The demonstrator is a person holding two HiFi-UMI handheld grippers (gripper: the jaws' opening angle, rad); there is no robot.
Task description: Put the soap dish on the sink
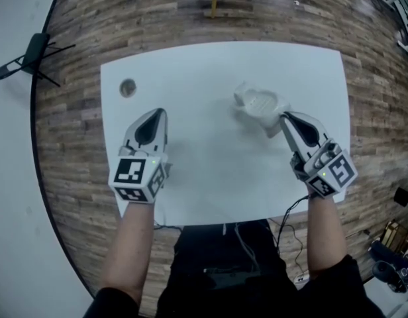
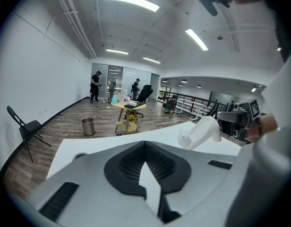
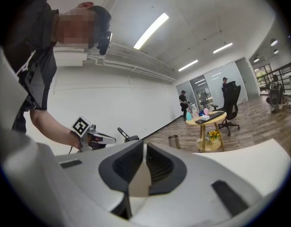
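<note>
The right tongs point(image 1: 283, 118) pinch the white soap dish point(image 1: 260, 103) by its near edge over the tabletop point(image 1: 204, 177), and their tips hide that edge. The left tongs point(image 1: 160, 114) are closed and empty.

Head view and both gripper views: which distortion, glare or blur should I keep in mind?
Head view: strong fisheye, the table edges bow; the light is even, with a soft shadow beside the soap dish. Left gripper view: a round dark vignette, and the ceiling lights are blown out. Right gripper view: the same vignette and glare, and a mosaic patch covers the face.
</note>
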